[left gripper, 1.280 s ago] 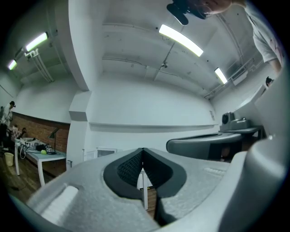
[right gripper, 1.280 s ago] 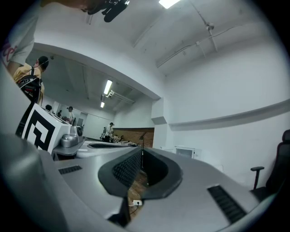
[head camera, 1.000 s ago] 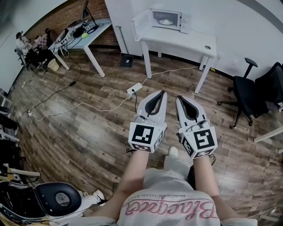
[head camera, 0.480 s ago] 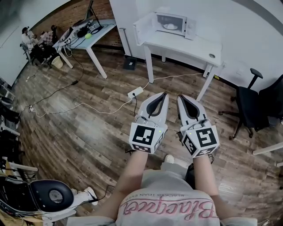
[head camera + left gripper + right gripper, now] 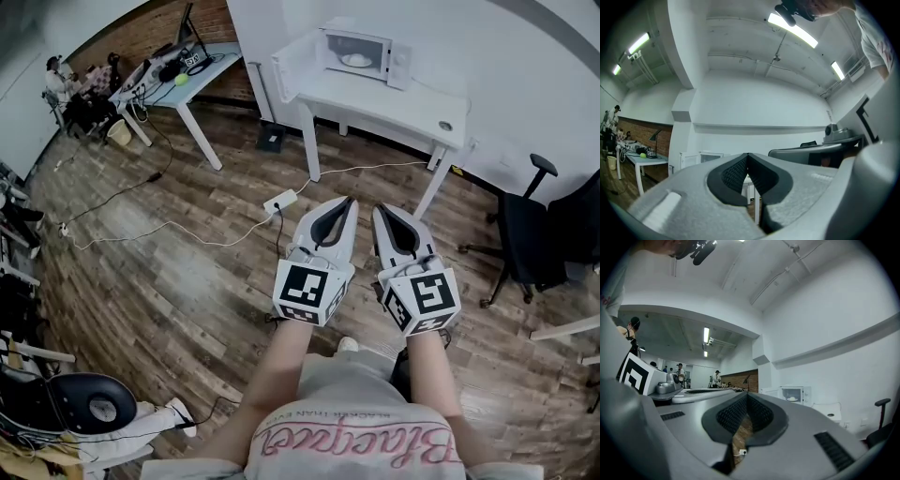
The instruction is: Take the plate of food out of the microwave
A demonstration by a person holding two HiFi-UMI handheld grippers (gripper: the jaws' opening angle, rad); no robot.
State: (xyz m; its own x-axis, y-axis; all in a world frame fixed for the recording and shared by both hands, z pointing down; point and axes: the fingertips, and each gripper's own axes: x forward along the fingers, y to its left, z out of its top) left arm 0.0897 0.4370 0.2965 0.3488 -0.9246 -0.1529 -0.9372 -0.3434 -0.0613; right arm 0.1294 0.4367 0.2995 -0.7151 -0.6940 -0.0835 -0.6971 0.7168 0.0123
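Left gripper (image 5: 347, 201), right gripper (image 5: 379, 209): both jaw pairs closed together, nothing between them, held side by side above the wood floor (image 5: 187, 272). Plate of food (image 5: 355, 60) sits inside the open microwave (image 5: 398, 66) on the far white table (image 5: 403, 103), well apart from both grippers.

A white table (image 5: 417, 110) stands near a black office chair (image 5: 521, 234). A power strip (image 5: 278, 201) lies on the wood floor (image 5: 169, 281).

Toward twelve o'clock the microwave (image 5: 361, 52) stands door-open on the white table (image 5: 394, 98), the plate of food (image 5: 355, 60) inside it. At centre the left gripper (image 5: 345, 202) and right gripper (image 5: 380, 212) point that way side by side, jaws together; an office chair (image 5: 525, 234) sits at three o'clock
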